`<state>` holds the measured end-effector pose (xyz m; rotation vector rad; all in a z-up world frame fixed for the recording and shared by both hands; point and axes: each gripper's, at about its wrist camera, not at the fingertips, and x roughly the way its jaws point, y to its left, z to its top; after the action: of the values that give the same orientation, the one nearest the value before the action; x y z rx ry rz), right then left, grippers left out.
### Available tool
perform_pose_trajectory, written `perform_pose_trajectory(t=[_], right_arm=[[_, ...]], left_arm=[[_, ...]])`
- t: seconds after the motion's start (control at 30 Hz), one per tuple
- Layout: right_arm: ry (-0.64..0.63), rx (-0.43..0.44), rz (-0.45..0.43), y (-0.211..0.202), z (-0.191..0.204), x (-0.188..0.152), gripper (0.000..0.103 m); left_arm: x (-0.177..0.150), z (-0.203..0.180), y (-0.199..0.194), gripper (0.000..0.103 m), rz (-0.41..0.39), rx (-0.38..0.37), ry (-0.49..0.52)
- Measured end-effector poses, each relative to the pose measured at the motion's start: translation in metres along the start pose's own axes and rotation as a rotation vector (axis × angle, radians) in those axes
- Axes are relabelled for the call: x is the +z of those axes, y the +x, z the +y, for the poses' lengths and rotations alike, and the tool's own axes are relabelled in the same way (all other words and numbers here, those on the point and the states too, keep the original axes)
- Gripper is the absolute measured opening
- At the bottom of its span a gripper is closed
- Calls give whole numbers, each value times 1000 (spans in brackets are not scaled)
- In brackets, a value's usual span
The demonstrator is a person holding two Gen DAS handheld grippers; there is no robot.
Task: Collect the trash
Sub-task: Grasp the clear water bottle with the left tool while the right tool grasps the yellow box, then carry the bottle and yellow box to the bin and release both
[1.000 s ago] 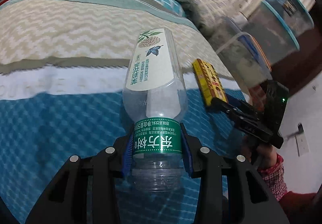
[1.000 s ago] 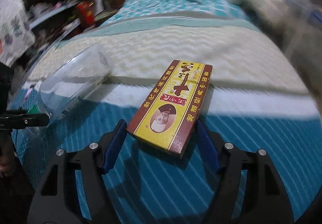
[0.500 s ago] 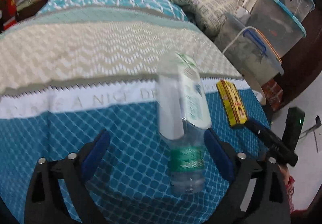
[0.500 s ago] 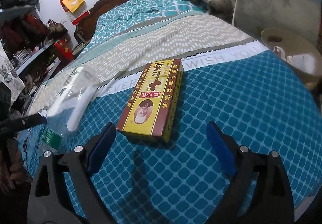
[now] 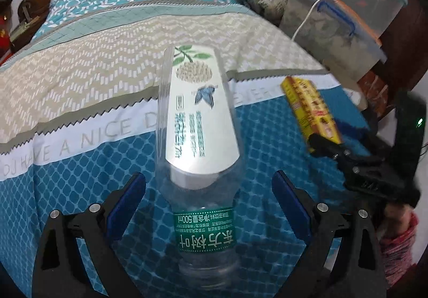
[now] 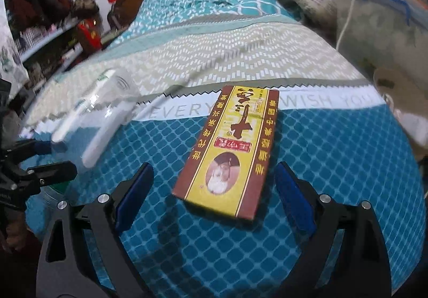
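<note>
Bottle (image 5: 198, 137) and box (image 6: 232, 148) lie on a teal patterned bedspread (image 6: 334, 164); both hand-held grippers, left (image 5: 208, 199) and right (image 6: 214, 196), gape wide.

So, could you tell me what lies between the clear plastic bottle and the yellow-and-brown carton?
Only bare teal quilt separates bottle and carton, clearest in the right wrist view.

Two hand-held grippers point steeply down, side by side. The left gripper (image 5: 208, 207) has jaws spread wide, its blue pads (image 5: 125, 204) touching nothing. The right gripper (image 6: 214, 196) is equally wide apart, pads clear, a hand in a red sleeve (image 5: 398, 239) holding it.
</note>
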<state>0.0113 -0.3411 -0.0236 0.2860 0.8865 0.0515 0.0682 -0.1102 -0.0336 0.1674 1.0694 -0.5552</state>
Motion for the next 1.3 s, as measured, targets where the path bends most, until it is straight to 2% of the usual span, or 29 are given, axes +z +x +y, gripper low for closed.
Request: perform_pose_trajectory(t=[0.07, 0.13, 0.17, 0.2, 0.37, 0.5, 0.7, 0.77, 0.83, 0.9, 1.07, 1.23, 1.27, 1.3], right_arm=[[-19, -3, 29, 6, 0, 2, 91], [-29, 7, 52, 11, -1, 3, 89], [-35, 8, 51, 11, -1, 4, 79], [-55, -12, 44, 11, -2, 4, 74], [18, 68, -13, 1, -24, 6, 70], [217, 134, -127, -24, -82, 8, 68], [426, 85, -251, -61, -180, 5, 67], [487, 75, -280, -70, -213, 5, 65], [531, 12, -300, -76, -243, 5, 65], [571, 10, -310, -77, -269, 6, 65], [620, 4, -323, -72, -314, 15, 65], [641, -84, -337, -69, -343, 26, 67], [647, -101, -343, -70, -348, 25, 74], [657, -112, -343, -68, -353, 28, 81]], left_arm=[[-2, 5, 6, 89, 9, 10, -12], [-3, 8, 9, 58, 21, -17, -14], [-3, 7, 10, 59, 25, -24, -8], [-3, 7, 10, 59, 20, -26, -3], [14, -17, 16, 59, 32, -84, 57], [47, -52, 26, 59, 51, -191, 114], [116, -160, 57, 59, 71, -360, 281], [132, -193, 73, 58, 86, -390, 306], [150, -227, 93, 58, 119, -431, 321], [166, -257, 116, 58, 158, -457, 325], [189, -307, 156, 58, 211, -452, 350], [205, -341, 183, 60, 240, -417, 369], [208, -347, 187, 64, 241, -403, 367], [210, -351, 190, 75, 243, -391, 366]])
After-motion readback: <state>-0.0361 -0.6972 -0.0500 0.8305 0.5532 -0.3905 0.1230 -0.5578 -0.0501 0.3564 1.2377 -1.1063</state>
